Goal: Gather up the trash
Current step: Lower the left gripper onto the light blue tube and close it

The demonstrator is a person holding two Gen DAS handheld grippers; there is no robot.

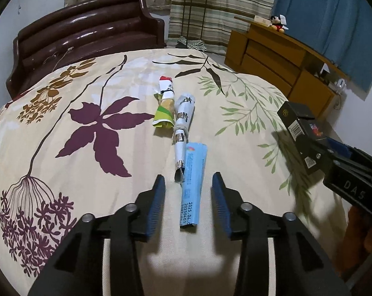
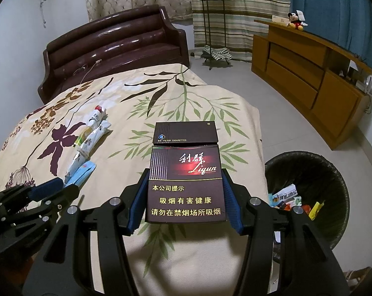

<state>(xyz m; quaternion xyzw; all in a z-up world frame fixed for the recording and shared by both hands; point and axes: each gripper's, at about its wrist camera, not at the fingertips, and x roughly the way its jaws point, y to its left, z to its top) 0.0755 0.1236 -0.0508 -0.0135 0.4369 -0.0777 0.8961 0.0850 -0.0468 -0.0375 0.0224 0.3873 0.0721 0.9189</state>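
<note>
Here a floral bedspread [image 1: 62,172] meets grey floor [image 2: 272,103].

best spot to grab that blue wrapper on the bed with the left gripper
Grip the blue wrapper across its narrow width, near the end closest to the left gripper. It lies flat on the bedspread, lengthwise along the open jaws, so come straight down from above. Its far end touches the white rolled wrapper, so staying near avoids catching both.
</note>
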